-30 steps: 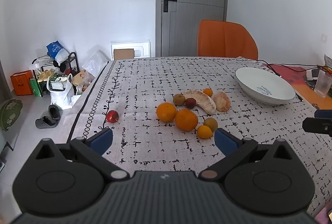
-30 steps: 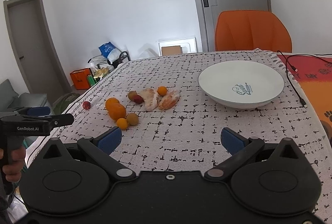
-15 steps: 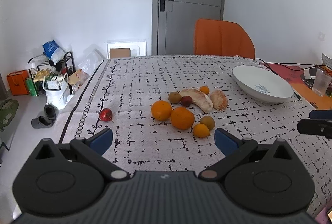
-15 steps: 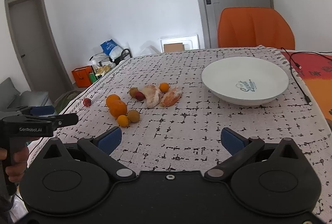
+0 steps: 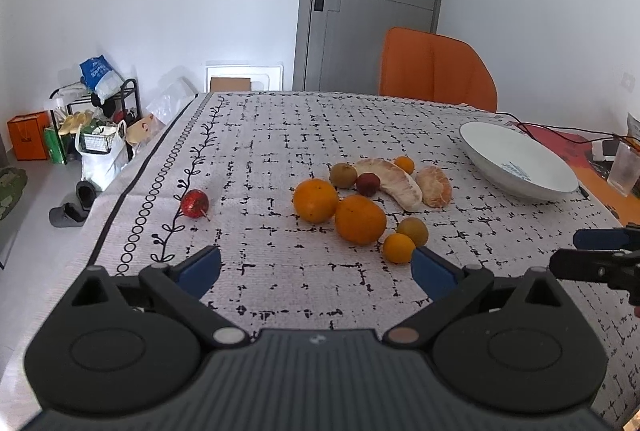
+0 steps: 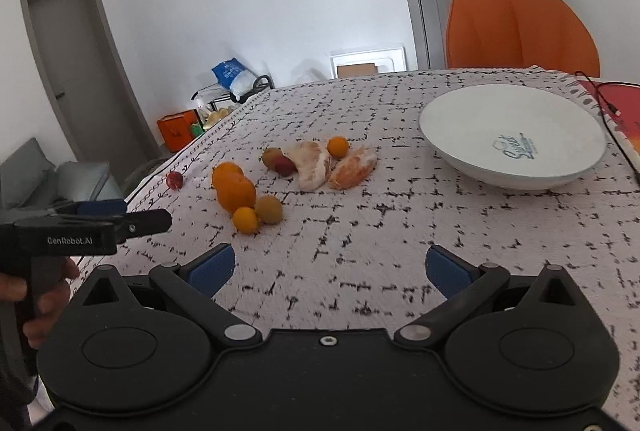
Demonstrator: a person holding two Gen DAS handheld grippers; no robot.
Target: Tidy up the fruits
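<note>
Your left gripper (image 5: 316,267) has its jaws spread wide with nothing between them, and your right gripper (image 6: 331,267) is equally wide and equally empty. Both hang above the tablecloth (image 5: 280,159), short of the fruit.

The fruit sits in a loose cluster ahead of your left gripper and slightly toward its right finger: the small orange (image 5: 398,248) and a brown fruit (image 5: 413,231) come first, touching each other, then two big oranges (image 5: 360,219) side by side, then peeled citrus pieces (image 5: 394,181) farther ahead. A red fruit (image 5: 195,203) lies alone, ahead and off toward the left finger. From your right gripper, the whole cluster lies ahead and to the left, and the empty white bowl (image 6: 512,135) lies ahead and to the right.

The step in hand looks like the first pick. Take the small orange, since it is the closest to your left gripper. Because it touches the brown fruit, line the fingers up so one slides down on its free side and the other enters the gap cleanly; otherwise you will likely nudge the neighbour and set it rolling. Come down low enough to grip at the widest part, close gently, lift straight up, then carry toward the bowl.
</note>
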